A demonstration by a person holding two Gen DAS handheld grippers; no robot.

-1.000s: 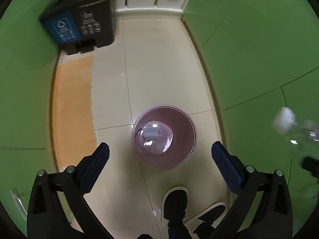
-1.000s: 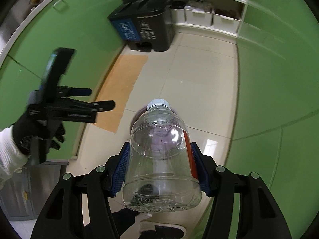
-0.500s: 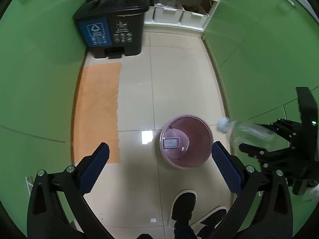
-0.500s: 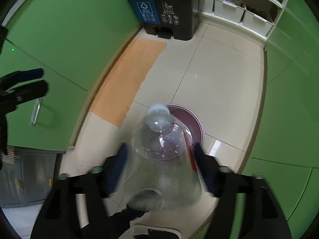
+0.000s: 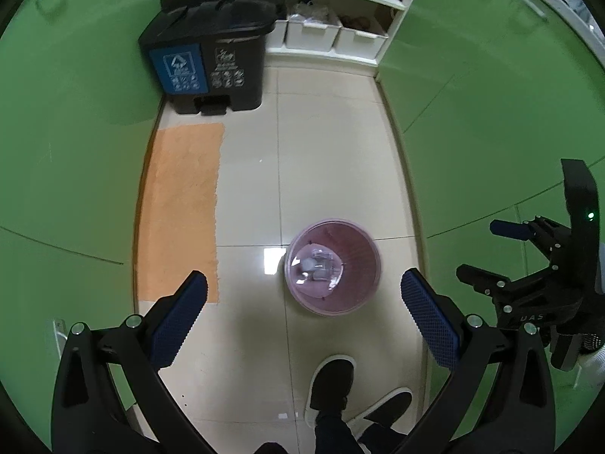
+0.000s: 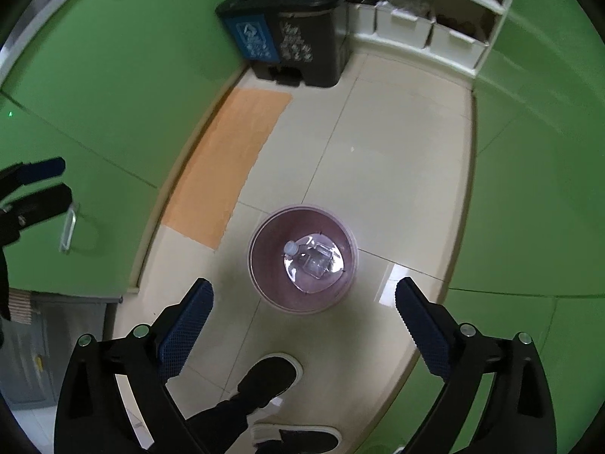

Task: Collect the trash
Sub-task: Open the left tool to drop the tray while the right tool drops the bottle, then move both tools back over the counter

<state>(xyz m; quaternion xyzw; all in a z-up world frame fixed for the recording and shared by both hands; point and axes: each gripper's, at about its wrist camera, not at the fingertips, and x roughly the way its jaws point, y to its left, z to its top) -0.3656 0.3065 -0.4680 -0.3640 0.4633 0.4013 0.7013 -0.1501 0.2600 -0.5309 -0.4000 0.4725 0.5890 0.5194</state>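
Note:
A clear plastic bottle (image 6: 310, 259) with a white cap lies inside the round pink waste basket (image 6: 261, 265) on the tiled floor. In the left wrist view the basket (image 5: 363, 295) holds the bottle (image 5: 315, 265). My right gripper (image 6: 304, 314) is open and empty, high above the basket. My left gripper (image 5: 304, 306) is open and empty, also high above the floor, left of the basket. The right gripper shows at the right edge of the left wrist view (image 5: 487, 249), open. The left gripper shows at the left edge of the right wrist view (image 6: 41, 183).
A black two-bin pedal trash can (image 5: 211, 64) stands at the far end by white storage boxes (image 5: 332, 36) under shelves. An orange mat (image 5: 181, 204) lies along the left cabinets. Green cabinets (image 5: 491, 113) line both sides. The person's shoes (image 5: 332, 386) are below.
My right gripper opened and let go of the bottle, which dropped into the pink basket. Both grippers rose higher above the floor.

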